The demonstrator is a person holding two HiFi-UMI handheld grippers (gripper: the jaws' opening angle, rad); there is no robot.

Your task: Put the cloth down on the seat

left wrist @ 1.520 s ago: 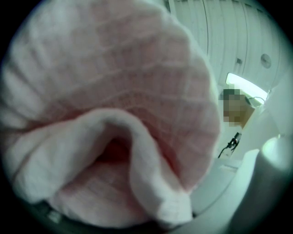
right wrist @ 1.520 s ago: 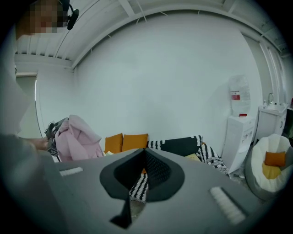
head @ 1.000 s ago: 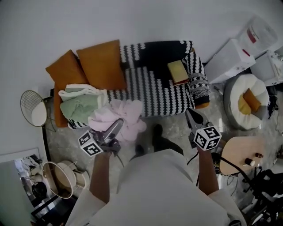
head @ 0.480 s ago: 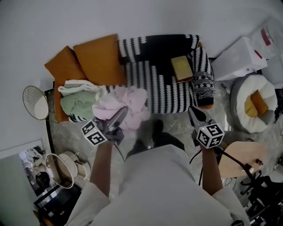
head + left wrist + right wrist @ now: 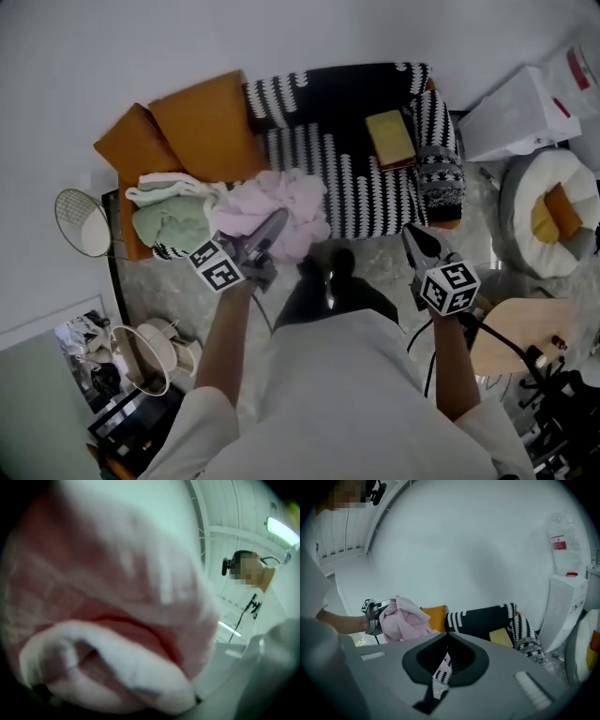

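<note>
A pink cloth (image 5: 281, 208) hangs bunched from my left gripper (image 5: 272, 232), which is shut on it above the front edge of the black-and-white striped sofa seat (image 5: 352, 183). In the left gripper view the pink cloth (image 5: 117, 620) fills nearly the whole picture and hides the jaws. The right gripper view shows the left gripper (image 5: 377, 613) holding the cloth (image 5: 405, 618) up beside the sofa (image 5: 487, 620). My right gripper (image 5: 412, 236) hovers over the floor in front of the sofa's right end, shut with nothing in it; its tips (image 5: 447, 633) meet.
Two orange cushions (image 5: 202, 122) lean at the sofa's left, with a green and white pile of cloths (image 5: 173, 220) below them. A yellow book (image 5: 391, 139) and a patterned throw (image 5: 439, 178) lie at the right end. A white pouf (image 5: 553, 211) and a round wooden table (image 5: 516, 333) stand to the right.
The left gripper has carried the pink cloth up and to the right, closer over the sofa seat. The right gripper has stayed in front of the sofa's right end.
</note>
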